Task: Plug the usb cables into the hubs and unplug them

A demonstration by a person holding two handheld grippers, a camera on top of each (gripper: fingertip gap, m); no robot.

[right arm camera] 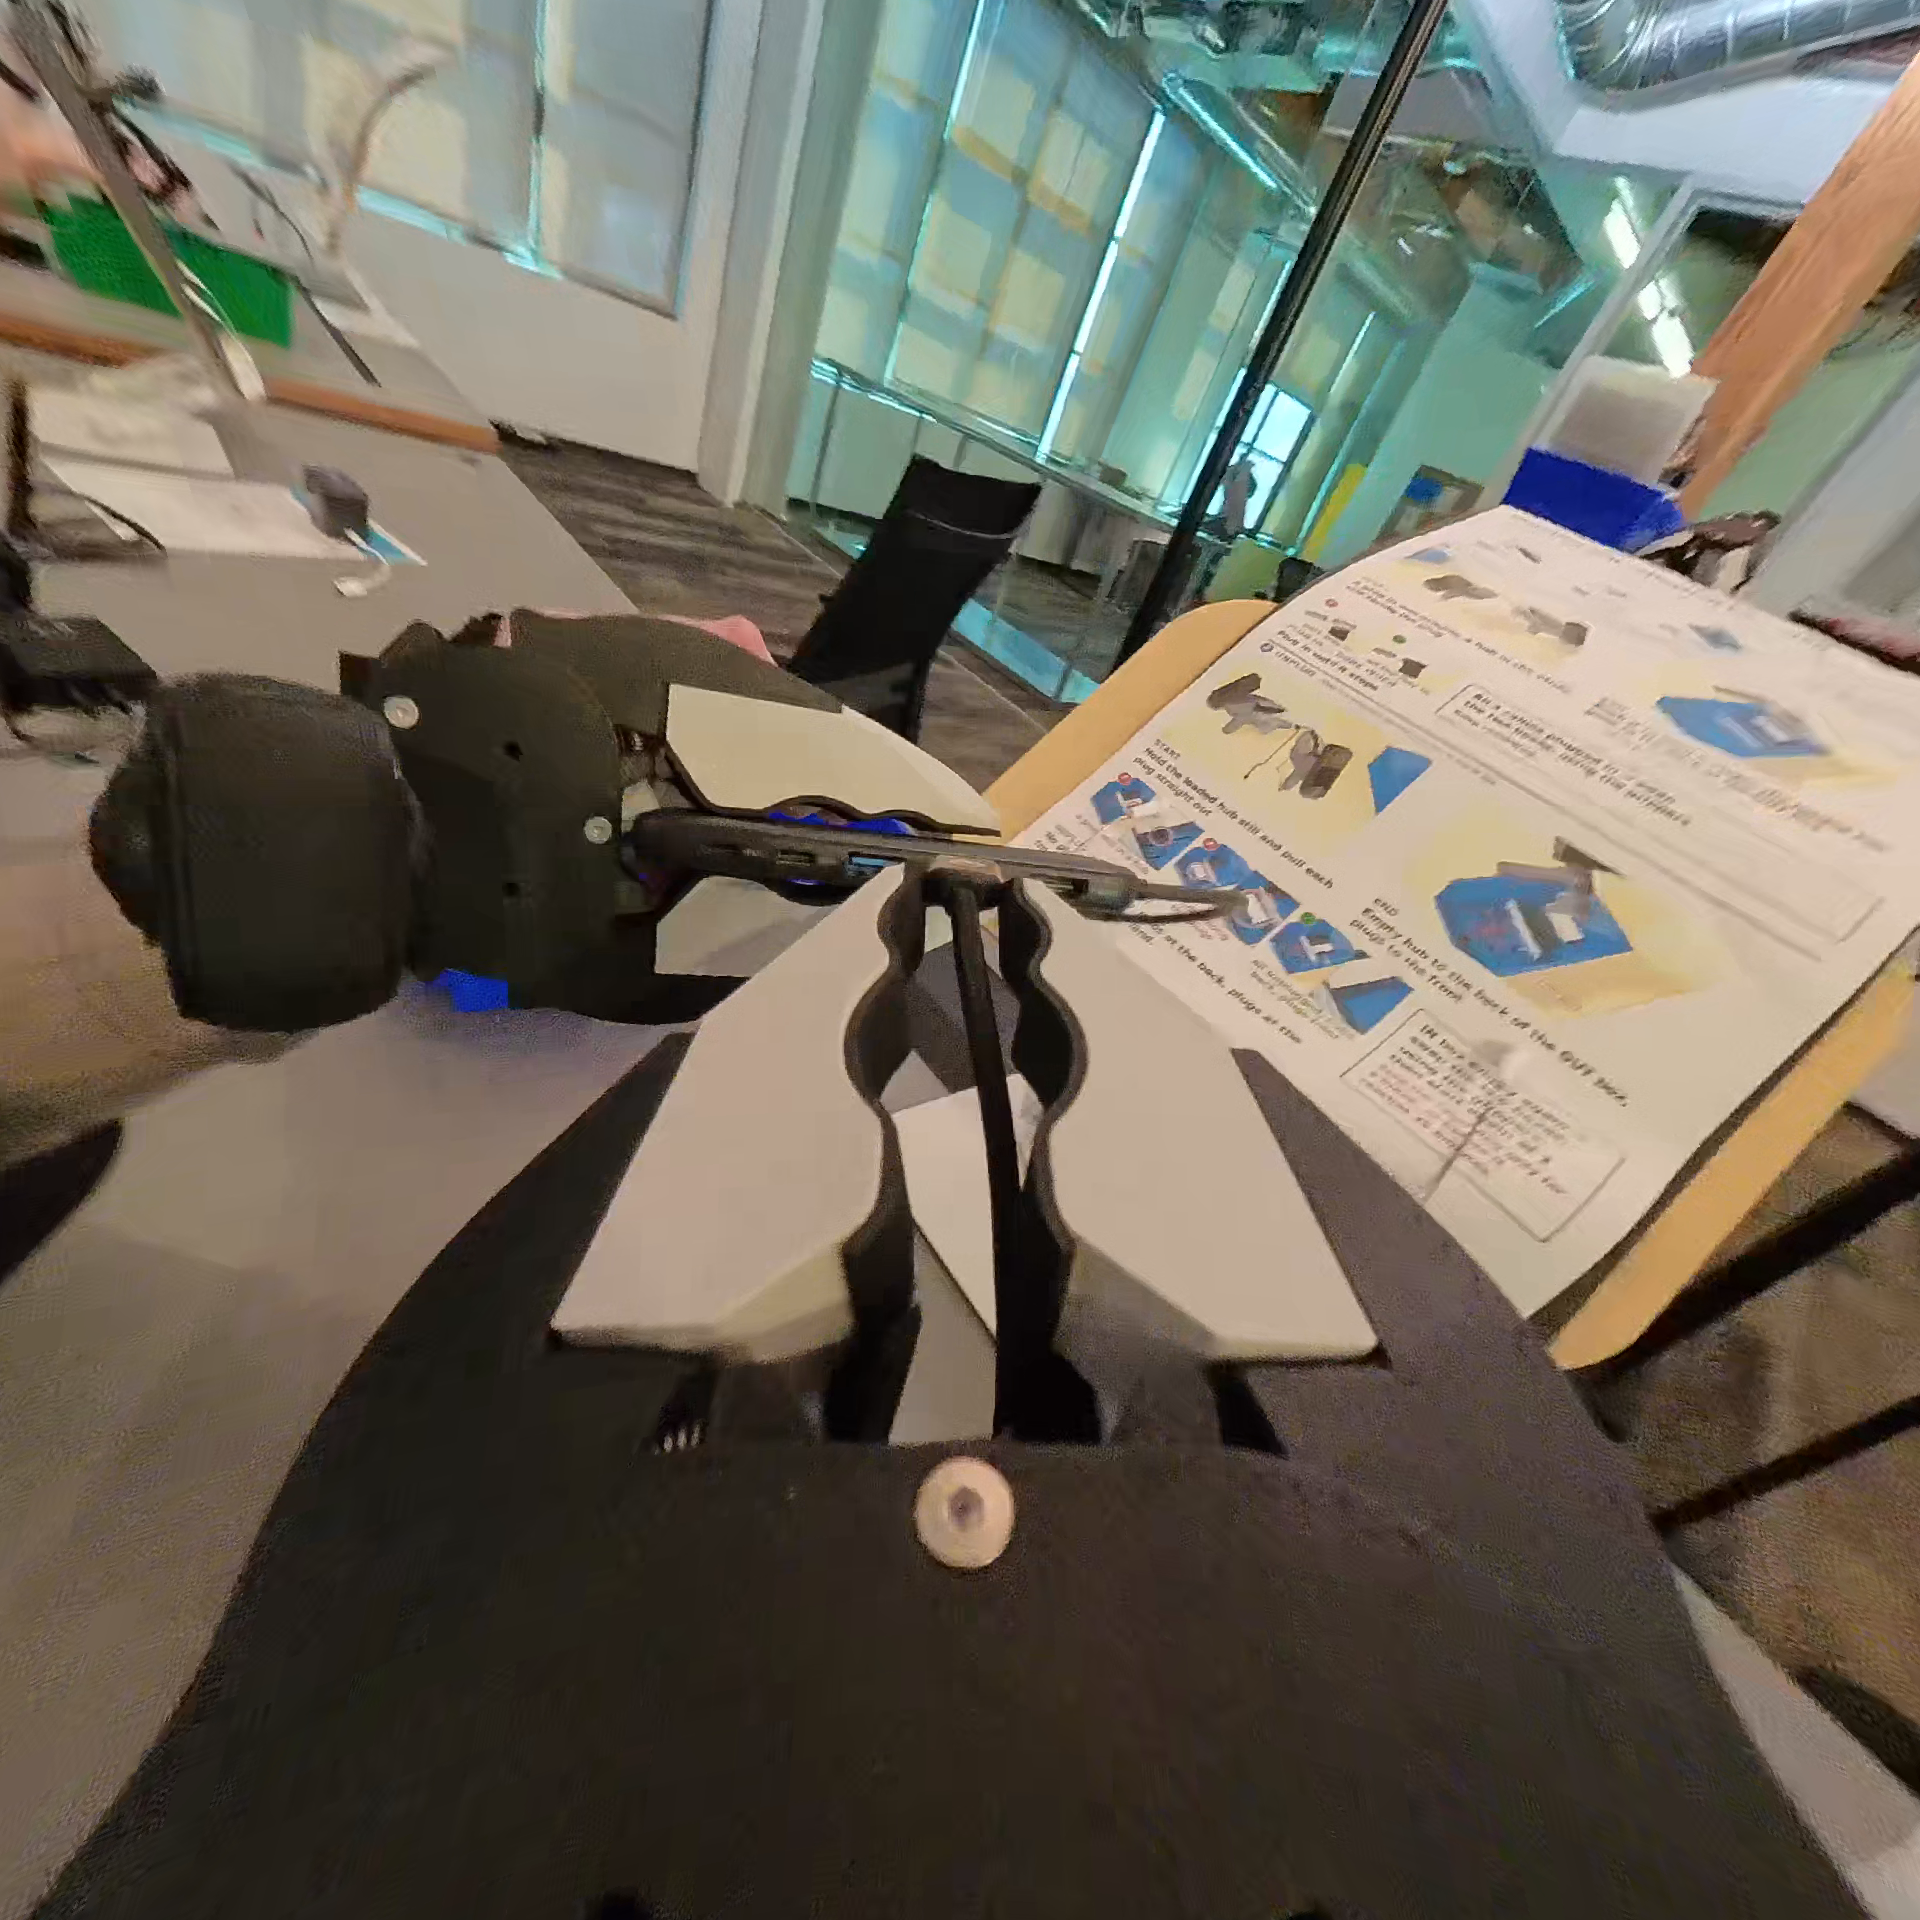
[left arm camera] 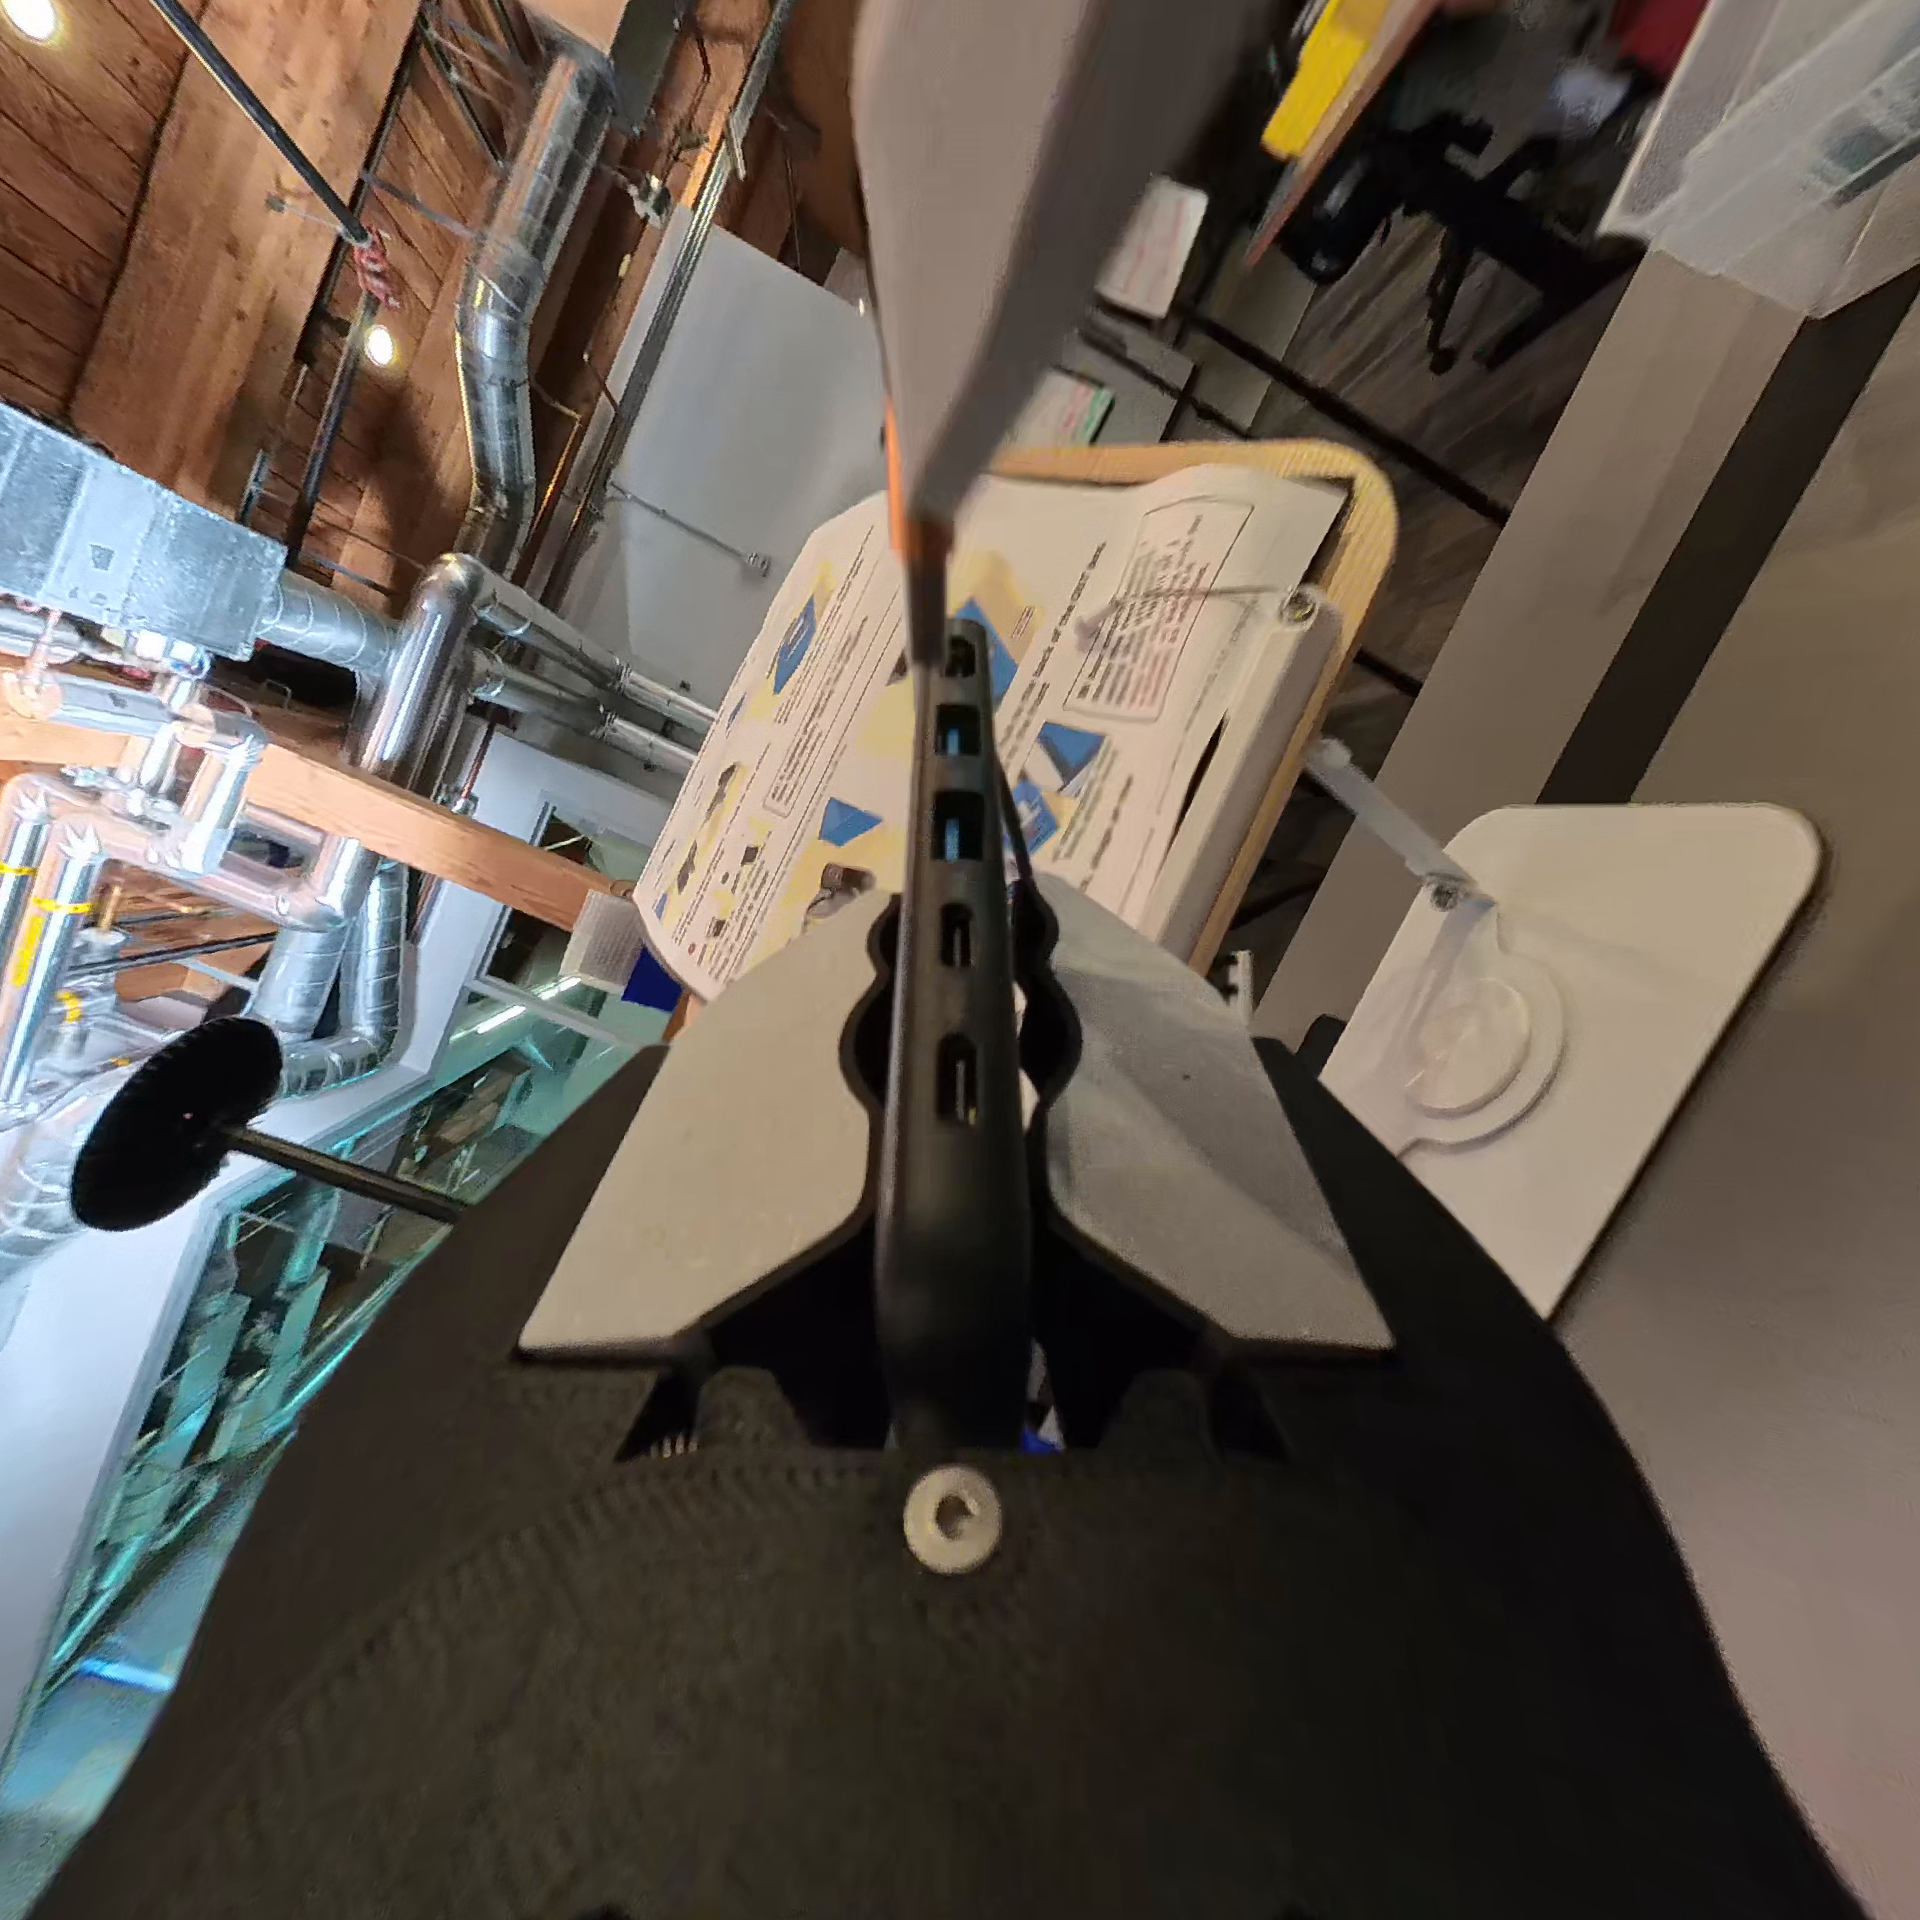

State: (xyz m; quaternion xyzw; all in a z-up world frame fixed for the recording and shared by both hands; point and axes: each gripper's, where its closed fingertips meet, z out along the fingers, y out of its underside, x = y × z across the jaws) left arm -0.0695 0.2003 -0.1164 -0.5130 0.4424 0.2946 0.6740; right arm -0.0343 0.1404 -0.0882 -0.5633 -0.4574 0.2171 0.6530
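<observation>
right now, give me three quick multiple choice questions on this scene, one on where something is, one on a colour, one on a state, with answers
1. Where is the hub?
A. flat on the table
B. clamped between the left gripper's fingers
C. on the instruction sheet

2. What colour is the cable running back between the right gripper's fingers?
A. black
B. white
C. red

3. What state is the right gripper in?
A. wide open, empty
B. lying on the table
C. shut on the cable's plug at the hub

Answers:
1 B, the left wrist view shows the hub pinched between its fingers.
2 A, the right wrist view shows it black.
3 C, its fingertips meet around the plug by the hub's edge.
</observation>
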